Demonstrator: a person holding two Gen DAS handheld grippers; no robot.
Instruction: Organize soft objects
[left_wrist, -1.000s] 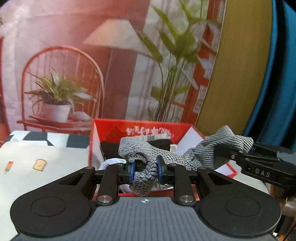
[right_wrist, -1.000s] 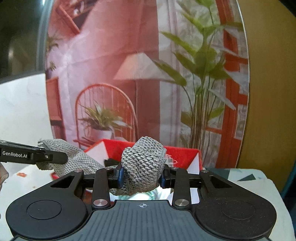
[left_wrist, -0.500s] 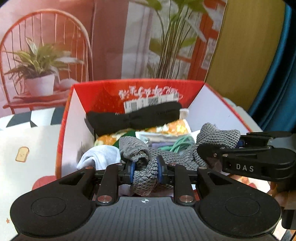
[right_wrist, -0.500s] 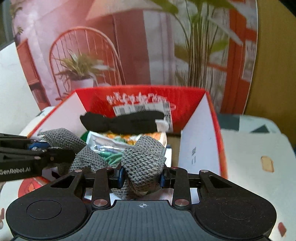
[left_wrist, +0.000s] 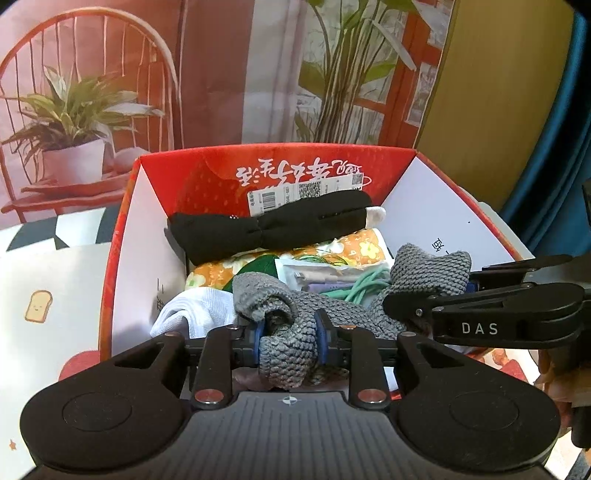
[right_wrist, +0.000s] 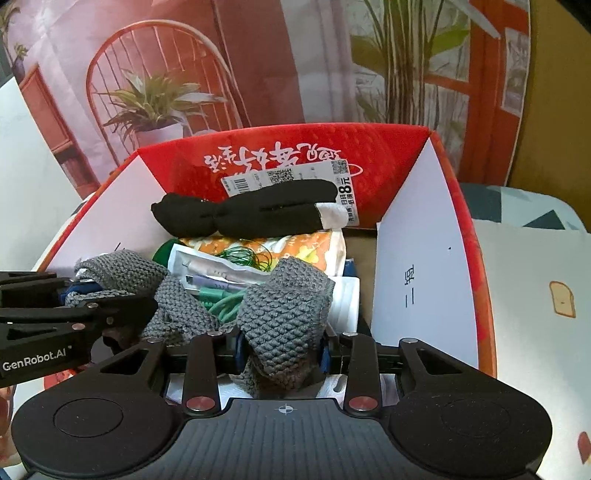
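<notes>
Behind everything hangs a printed backdrop (left_wrist: 207, 74) of a red chair, a potted plant and tall green stems.

From my left wrist, my left tool (left_wrist: 290, 341) has its blue pads on either side of one end of a grey knitted cloth (left_wrist: 288, 332); its jaws are opening, with the cloth between them and the pads on the knit. The cloth is coarse, chunky-stitched and crumpled, stretching to the right over the near part of the red box (left_wrist: 207, 173), on top of a white sock (left_wrist: 192, 314), a green cord (left_wrist: 364, 284) and a floral packet (left_wrist: 354, 247). A black sock roll (left_wrist: 269, 229) lies along the far wall, below white brush-style writing and a barcode label (left_wrist: 299, 194). My right tool (left_wrist: 417, 291), marked "DAS", pinches the cloth's other end. A toast sticker (left_wrist: 38, 305) sits on the white surface (left_wrist: 55, 280).

From my right wrist, my right tool (right_wrist: 282, 352) is pressed onto a thick fold of the grey knitted cloth (right_wrist: 284, 317), low inside the red box (right_wrist: 421, 236). The barcode label (right_wrist: 295, 181) shows "8元". My left tool (right_wrist: 107, 295), marked "GenRobot.AI", comes in from the left at the far end.
</notes>
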